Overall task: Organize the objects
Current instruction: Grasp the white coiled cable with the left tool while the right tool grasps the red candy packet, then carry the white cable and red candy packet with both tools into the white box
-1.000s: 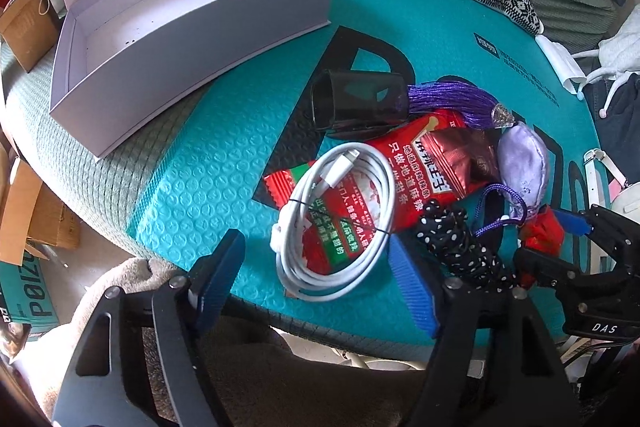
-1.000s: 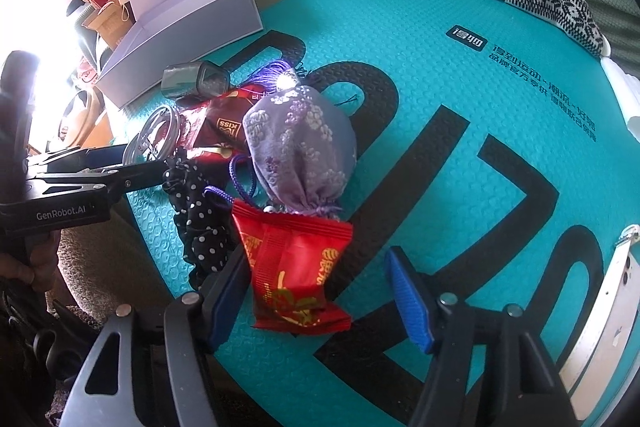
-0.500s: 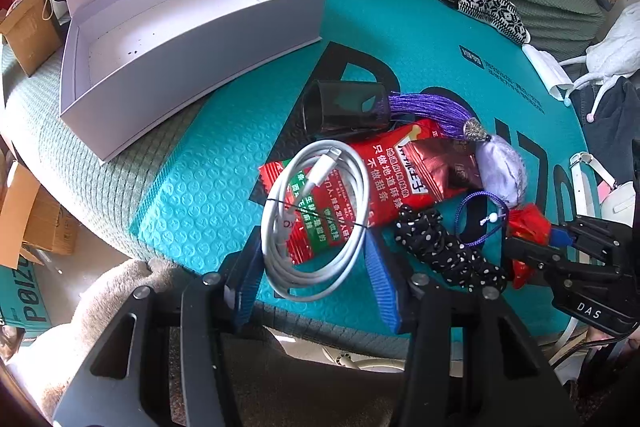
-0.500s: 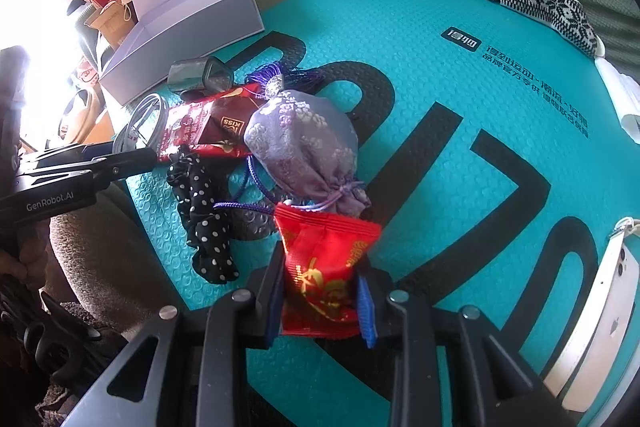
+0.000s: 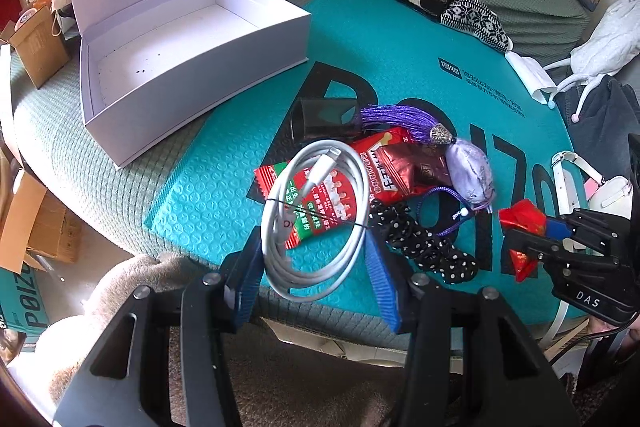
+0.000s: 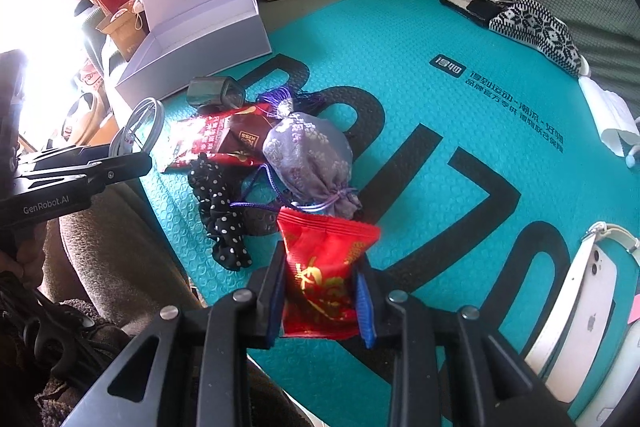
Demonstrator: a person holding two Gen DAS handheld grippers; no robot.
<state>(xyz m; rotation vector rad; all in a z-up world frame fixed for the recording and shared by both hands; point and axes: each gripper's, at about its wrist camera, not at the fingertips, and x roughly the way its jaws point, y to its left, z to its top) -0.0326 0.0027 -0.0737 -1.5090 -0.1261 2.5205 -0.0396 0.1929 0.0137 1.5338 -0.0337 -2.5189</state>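
Fingers of my left gripper (image 5: pixel 314 267) clamp the white cable (image 5: pixel 316 211) while my right gripper (image 6: pixel 320 291) pinches the red packet (image 6: pixel 320 279), both lifted, I judge, for the open white box (image 5: pixel 192 39).

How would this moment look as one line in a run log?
left claw: shut on white cable | right claw: shut on red packet | white box: open, nothing inside

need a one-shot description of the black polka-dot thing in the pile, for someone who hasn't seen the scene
On the teal bubble mailer, find the pile of small items near its front edge. The black polka-dot scrunchie lies at the pile's near side, between the white charging cable and the lilac drawstring pouch. It is the only black fabric item dotted white.
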